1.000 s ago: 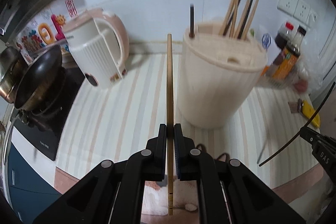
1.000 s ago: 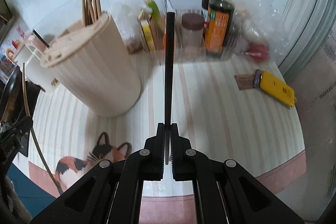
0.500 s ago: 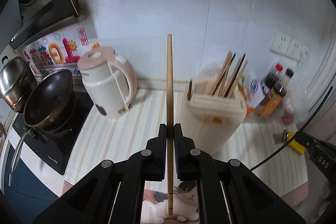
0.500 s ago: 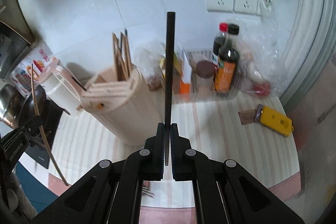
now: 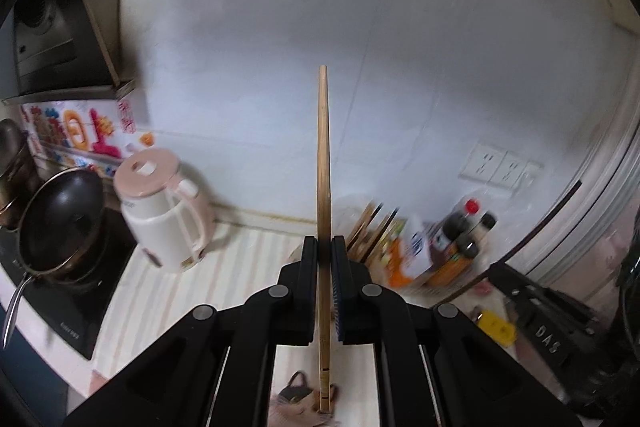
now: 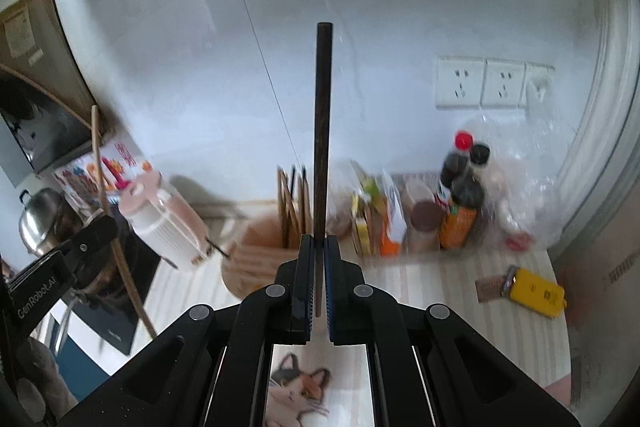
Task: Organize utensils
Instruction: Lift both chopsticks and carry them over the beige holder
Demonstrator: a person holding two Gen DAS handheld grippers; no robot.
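Note:
My left gripper is shut on a light wooden chopstick that points up and forward along the fingers. My right gripper is shut on a dark chopstick held the same way. Both grippers are high above the striped counter. The beige utensil holder with several chopsticks standing in it sits below, partly hidden behind the right fingers. In the left wrist view only its chopsticks show. The left gripper also shows at the left of the right wrist view.
A pink and white kettle stands left of the holder. A black wok sits on the cooktop at far left. Sauce bottles and packets crowd the back right. A yellow item lies on the right of the counter.
Both grippers have risen and pulled back from the holder, each still holding its chopstick. The holder and counter now look smaller and lower in both views.

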